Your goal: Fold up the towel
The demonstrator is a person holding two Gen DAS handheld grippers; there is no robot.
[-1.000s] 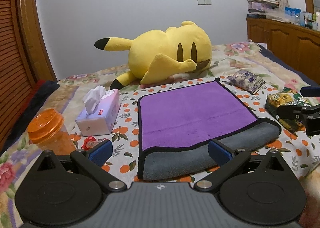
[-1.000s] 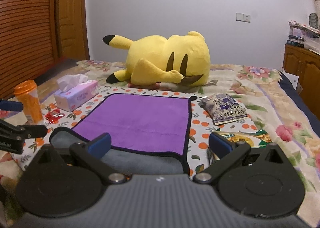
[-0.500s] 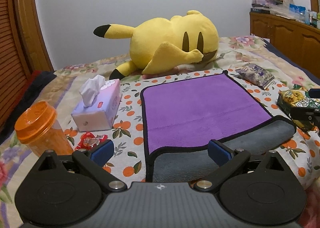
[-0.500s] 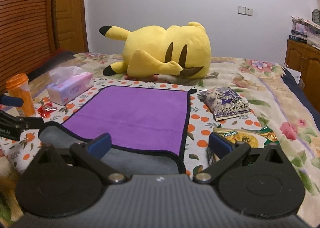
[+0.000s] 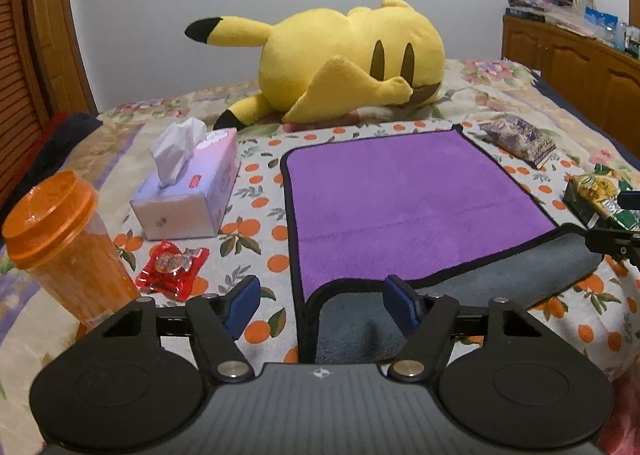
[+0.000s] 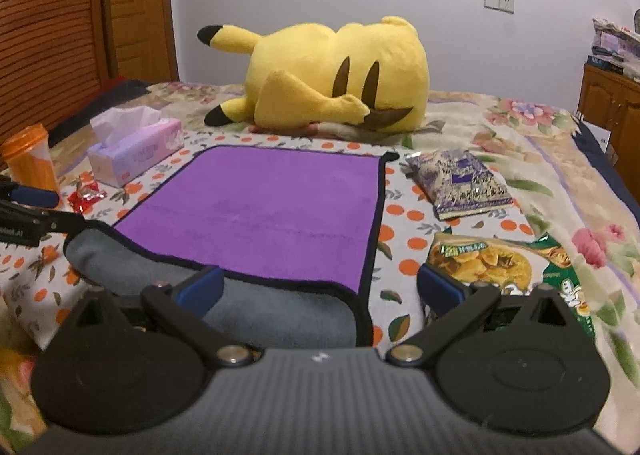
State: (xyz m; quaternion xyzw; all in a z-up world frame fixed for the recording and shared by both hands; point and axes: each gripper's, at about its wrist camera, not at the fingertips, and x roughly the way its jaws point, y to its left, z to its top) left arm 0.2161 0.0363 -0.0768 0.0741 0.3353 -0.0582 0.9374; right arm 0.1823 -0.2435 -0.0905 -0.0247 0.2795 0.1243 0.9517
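Note:
A purple towel (image 5: 404, 199) with black trim and a grey underside lies on the bed, folded once, with the grey fold at the near edge; it also shows in the right wrist view (image 6: 272, 211). My left gripper (image 5: 322, 305) is open and empty, low over the towel's near left corner. My right gripper (image 6: 320, 289) is open and empty over the towel's near right corner. Each gripper shows at the edge of the other's view.
A yellow plush toy (image 5: 352, 63) lies beyond the towel. A tissue box (image 5: 188, 187), an orange cup (image 5: 60, 243) and a red candy wrapper (image 5: 172, 267) lie to the left. A purple snack bag (image 6: 460, 183) and a green snack bag (image 6: 500, 267) lie to the right.
Both grippers have dropped lower and moved closer to the towel's near corners. The towel has not moved.

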